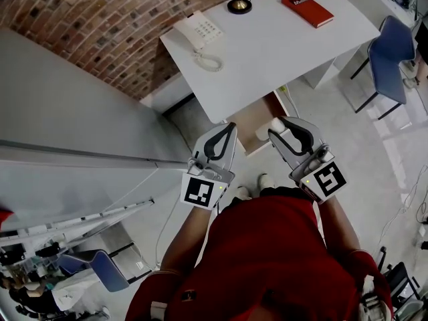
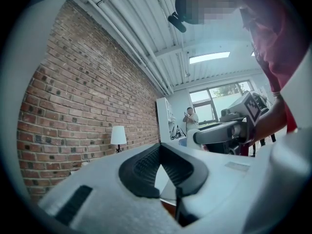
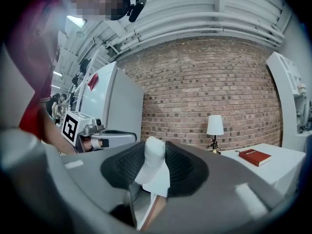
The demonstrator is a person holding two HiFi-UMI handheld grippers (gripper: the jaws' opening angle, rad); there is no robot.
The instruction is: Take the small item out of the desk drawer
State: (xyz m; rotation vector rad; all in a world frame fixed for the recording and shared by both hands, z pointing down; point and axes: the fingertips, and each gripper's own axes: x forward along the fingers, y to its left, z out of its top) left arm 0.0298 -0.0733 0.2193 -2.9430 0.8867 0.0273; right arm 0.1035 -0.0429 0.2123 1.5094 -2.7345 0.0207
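Observation:
The white desk (image 1: pixel 267 59) has its drawer (image 1: pixel 257 116) pulled open, with a brown wooden inside showing below the front edge. My right gripper (image 1: pixel 277 130) hangs over the drawer's right part, shut on a small white item (image 1: pixel 276 123). In the right gripper view the small white item (image 3: pixel 154 159) stands upright, pinched between the black pads of the right gripper (image 3: pixel 155 145). My left gripper (image 1: pixel 231 127) hovers over the drawer's left side, its jaws meeting at the tips with nothing between them; the left gripper view shows the left gripper (image 2: pixel 159 146) the same way.
On the desktop lie a white telephone (image 1: pixel 198 32), a lamp base (image 1: pixel 239 4) and a red book (image 1: pixel 307 9). A tall white cabinet (image 1: pixel 67 126) stands to the left against the brick wall. A blue chair (image 1: pixel 391 52) stands at the right.

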